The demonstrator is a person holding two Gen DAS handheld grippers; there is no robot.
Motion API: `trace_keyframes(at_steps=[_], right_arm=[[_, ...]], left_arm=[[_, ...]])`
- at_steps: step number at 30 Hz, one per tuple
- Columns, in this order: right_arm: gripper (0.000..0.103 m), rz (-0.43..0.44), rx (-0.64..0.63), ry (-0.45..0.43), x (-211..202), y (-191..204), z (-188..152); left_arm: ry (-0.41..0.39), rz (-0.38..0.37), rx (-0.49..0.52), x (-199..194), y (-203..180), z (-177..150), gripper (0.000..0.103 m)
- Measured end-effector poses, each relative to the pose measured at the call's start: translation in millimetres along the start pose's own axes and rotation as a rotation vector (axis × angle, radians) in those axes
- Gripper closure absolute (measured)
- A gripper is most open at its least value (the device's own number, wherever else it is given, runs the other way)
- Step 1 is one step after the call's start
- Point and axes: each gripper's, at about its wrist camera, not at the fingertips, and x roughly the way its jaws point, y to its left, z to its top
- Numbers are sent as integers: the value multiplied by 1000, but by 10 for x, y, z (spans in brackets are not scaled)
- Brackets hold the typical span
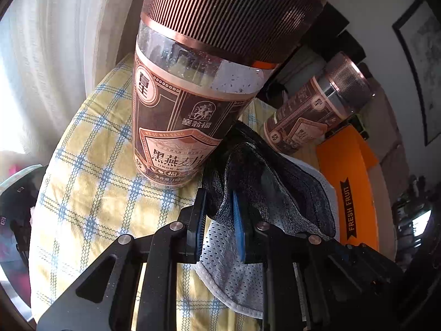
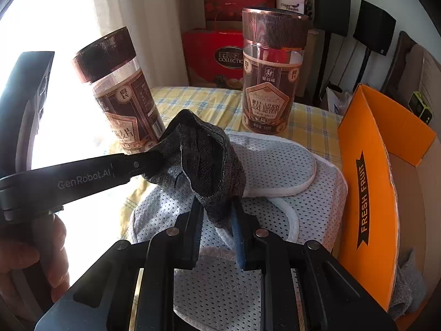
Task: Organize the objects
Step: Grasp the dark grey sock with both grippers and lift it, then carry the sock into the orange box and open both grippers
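Note:
A dark grey sock (image 2: 204, 165) is held up between both grippers above a pair of grey mesh slippers (image 2: 275, 162). My right gripper (image 2: 217, 220) is shut on the sock's lower end. My left gripper (image 1: 219, 207) is shut on the sock's (image 1: 248, 171) other end; its arm (image 2: 82, 176) comes in from the left in the right wrist view. The slipper (image 1: 228, 264) lies under the left gripper. Two brown-capped jars stand on the yellow checked cloth (image 2: 193, 99): one at the left (image 2: 121, 93), one at the back (image 2: 270, 77).
An orange "FRESH FRUIT" cardboard box (image 2: 366, 193) stands open at the right, with a grey cloth (image 2: 408, 284) in it. Red gift boxes (image 2: 212, 55) and black speakers on stands (image 2: 372, 27) are behind the table. A curtain and a bright window are at the left.

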Motion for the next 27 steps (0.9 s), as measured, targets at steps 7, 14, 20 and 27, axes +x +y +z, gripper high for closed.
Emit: trace_keyframes(at_steps=[7,14,20,27], right_arm=[[93,24,28,-29,-141,-57,36],[94,29,35,-88,-490,-82,78],[94,16,48,-133,-808,-157,88],[95,-24,70,-190,-1236,-382,71]], left_arm=[[-46,-15,67,-159,-235,-28,99],[-94,-56,118,-424,-483,-7,99],[-126,-86,170,-607,-800,20,99],[-158,-134,240,-946,-1165,47,99]])
